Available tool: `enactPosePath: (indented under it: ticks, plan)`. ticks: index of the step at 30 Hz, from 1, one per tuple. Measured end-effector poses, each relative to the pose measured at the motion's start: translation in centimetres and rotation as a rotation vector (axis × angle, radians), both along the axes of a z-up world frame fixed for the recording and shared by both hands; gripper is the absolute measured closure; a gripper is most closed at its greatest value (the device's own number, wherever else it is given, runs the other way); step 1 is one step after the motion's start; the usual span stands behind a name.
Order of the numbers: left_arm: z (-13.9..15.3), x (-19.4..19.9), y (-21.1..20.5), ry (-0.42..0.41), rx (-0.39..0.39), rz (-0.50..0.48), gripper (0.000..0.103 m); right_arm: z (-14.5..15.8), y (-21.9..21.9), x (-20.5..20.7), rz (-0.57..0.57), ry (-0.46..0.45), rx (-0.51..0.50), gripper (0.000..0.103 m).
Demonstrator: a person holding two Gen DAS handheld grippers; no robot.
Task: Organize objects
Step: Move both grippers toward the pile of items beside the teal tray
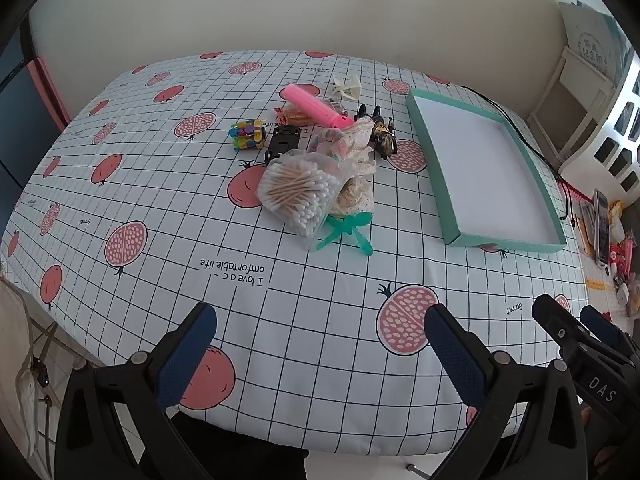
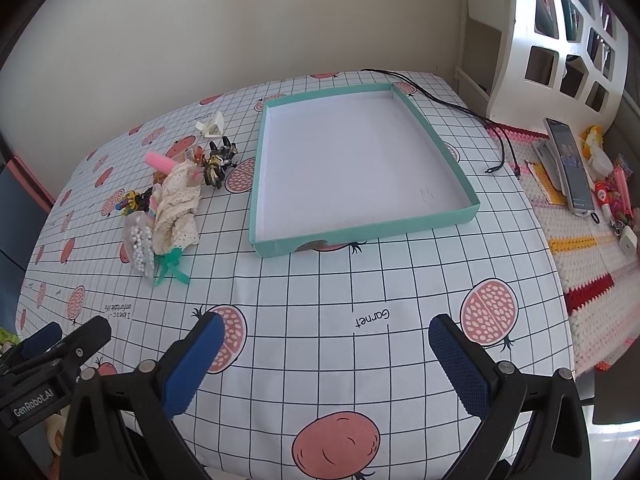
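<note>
Nothing is sorted yet: the teal tray (image 2: 360, 240) sits empty, the clutter pile (image 1: 320, 160) lies untouched beside it, and both the left claw (image 1: 320, 344) and right claw (image 2: 326, 356) hang wide and empty-handed.

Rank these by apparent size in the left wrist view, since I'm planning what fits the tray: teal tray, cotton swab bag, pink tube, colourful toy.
1. teal tray
2. cotton swab bag
3. pink tube
4. colourful toy
The tube lies farther away, so its real size may be understated.

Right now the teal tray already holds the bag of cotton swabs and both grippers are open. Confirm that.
Not quite. The teal tray holds nothing, as the right wrist view shows; the bag of cotton swabs lies in the pile beside it. Both the left gripper and right gripper are open.
</note>
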State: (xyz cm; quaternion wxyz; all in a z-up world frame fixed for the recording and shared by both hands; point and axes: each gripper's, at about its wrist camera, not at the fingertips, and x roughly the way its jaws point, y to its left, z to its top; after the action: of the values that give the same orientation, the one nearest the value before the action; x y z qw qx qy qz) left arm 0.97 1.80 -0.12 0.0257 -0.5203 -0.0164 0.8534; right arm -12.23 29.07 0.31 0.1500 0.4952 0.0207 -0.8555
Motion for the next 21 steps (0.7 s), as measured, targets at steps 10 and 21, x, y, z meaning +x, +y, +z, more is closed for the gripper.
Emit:
enactPosePath:
  ticks: [10,21]
  plan:
    - [-0.1,-0.1,0.0,-0.005,0.004,0.003,0.000,0.0,-0.1,-0.2,-0.002,-0.004,0.000,0.000]
    - [1.2,-1.9,-2.2,0.031,0.109,0.065,0.000,2.2,-1.6,-0.5,0.055,0.065,-0.025,0.000]
